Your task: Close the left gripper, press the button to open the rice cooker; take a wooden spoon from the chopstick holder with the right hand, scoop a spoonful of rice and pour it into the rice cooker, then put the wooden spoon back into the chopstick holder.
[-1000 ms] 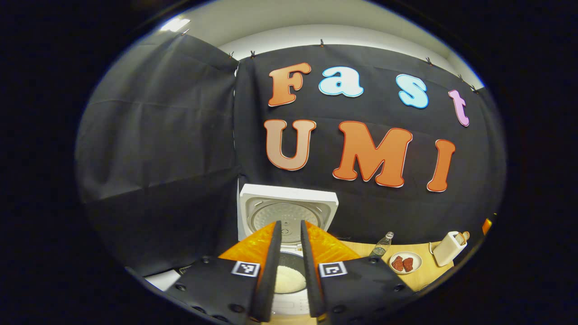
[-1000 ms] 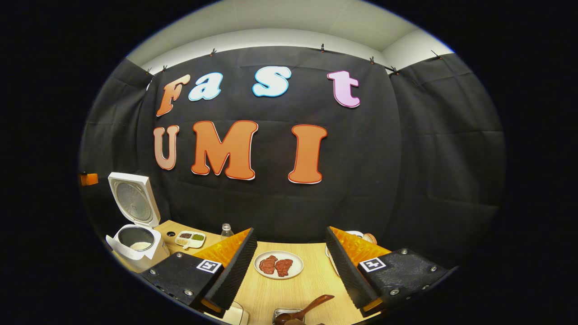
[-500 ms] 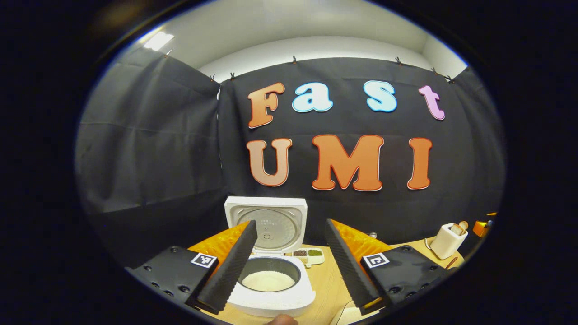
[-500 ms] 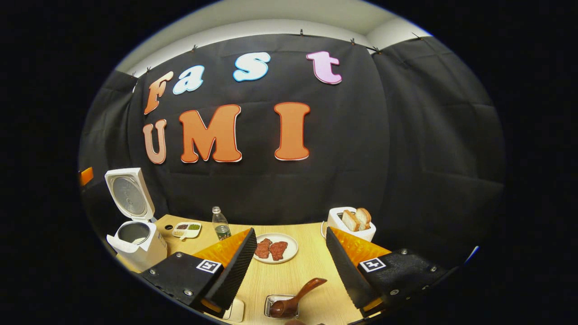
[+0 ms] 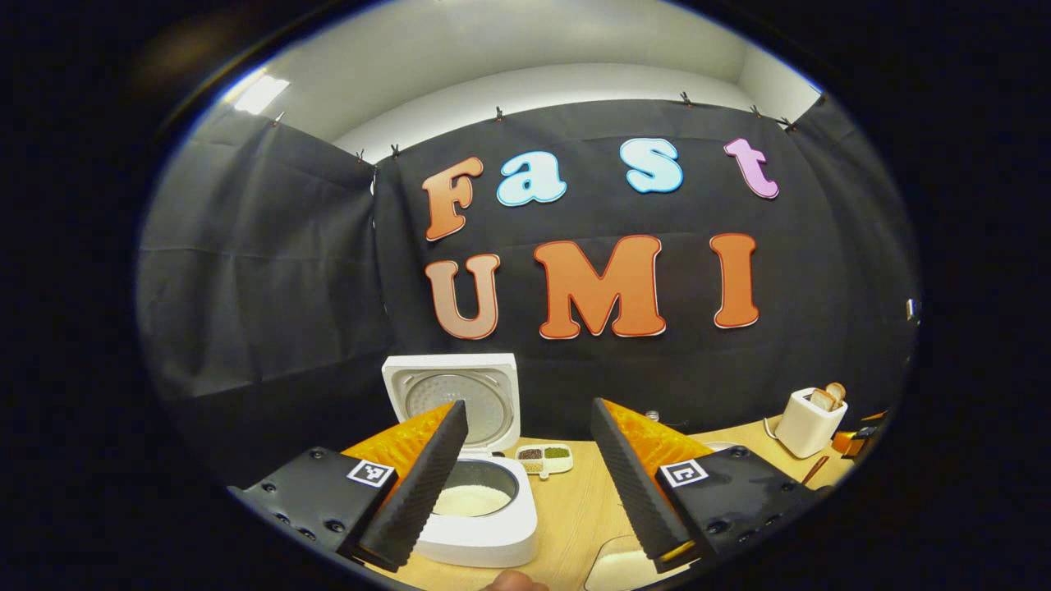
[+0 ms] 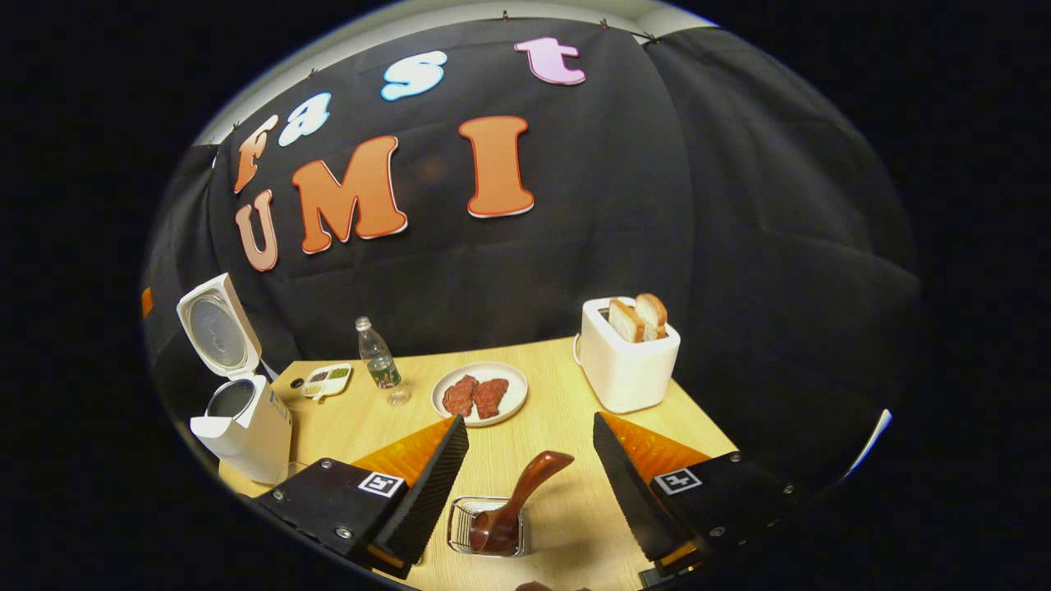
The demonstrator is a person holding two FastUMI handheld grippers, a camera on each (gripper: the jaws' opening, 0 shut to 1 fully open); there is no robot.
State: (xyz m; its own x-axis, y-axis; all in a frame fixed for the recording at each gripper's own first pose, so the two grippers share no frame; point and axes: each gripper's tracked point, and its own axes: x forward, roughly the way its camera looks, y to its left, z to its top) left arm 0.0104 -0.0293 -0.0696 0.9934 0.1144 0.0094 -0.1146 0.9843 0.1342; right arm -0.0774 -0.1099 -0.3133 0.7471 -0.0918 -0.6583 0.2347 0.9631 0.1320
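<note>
The table [image 6: 566,394] carries everything, and the rice cooker [image 6: 242,423] stands at its left edge with the lid up, so the button press looks done. In the left gripper view the cooker's pot [image 5: 472,499] shows white rice inside. The left gripper [image 5: 525,484] hangs just before the cooker, jaws wide apart and holding nothing. The step in hand is fetching the spoon: the right gripper [image 6: 530,484] hovers above the wire holder [image 6: 486,525], jaws spread and empty, with the wooden spoon [image 6: 517,501] leaning right out of it. Best to come down over the upper handle, close across its narrow sides, then lift straight up so the holder does not tip
</note>
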